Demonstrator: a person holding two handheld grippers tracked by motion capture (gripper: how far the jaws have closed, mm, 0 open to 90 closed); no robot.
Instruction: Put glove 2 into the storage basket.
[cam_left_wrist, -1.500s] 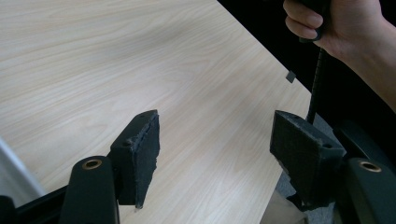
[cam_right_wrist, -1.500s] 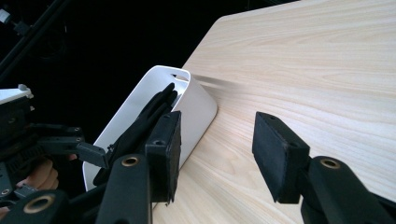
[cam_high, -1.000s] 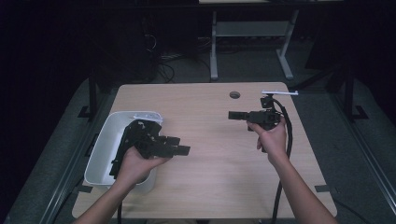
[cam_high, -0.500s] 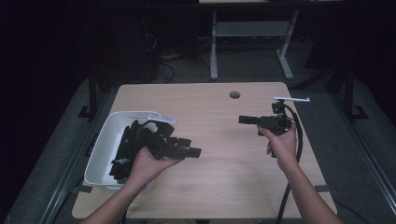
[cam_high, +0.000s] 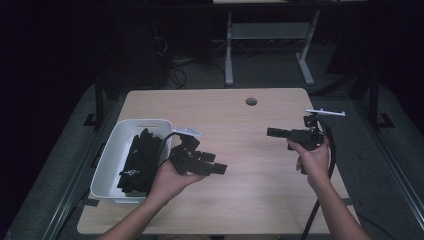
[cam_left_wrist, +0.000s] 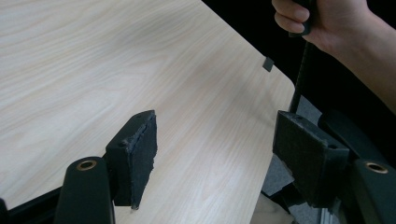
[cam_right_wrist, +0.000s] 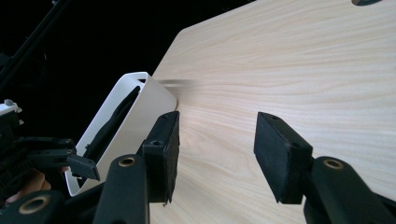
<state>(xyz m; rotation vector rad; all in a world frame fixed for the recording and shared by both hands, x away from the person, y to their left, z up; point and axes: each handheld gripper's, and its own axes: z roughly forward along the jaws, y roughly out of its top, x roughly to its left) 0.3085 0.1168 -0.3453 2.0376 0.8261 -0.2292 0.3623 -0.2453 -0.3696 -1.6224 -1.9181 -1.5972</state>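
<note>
— What's the table (cam_high: 235, 125) like from where you stand?

— Pale wood grain, smooth, rounded corners, with a small round hole (cam_high: 251, 101) near the far edge. At its left sits a white plastic bin (cam_high: 111, 150), rectangular with rounded corners and glossy walls, holding a heap of limp black cloth items (cam_high: 140, 160).

— And the grippers?

— Both matte black, with blocky pads faced in rough, felt-like foam. The left gripper (cam_high: 220, 168) hovers just beside the bin, over bare wood, pointing toward the table's middle. Its jaws are spread wide, with nothing between the pads (cam_left_wrist: 140, 154) but tabletop.

— The right one?

— The right gripper (cam_high: 271, 132) is held above the table's right half, well apart from the bin and aimed toward it. Jaws parted too, pads (cam_right_wrist: 280, 154) gripping nothing. A ribbed black cable (cam_high: 327, 160) loops from it past the person's hand.
</note>
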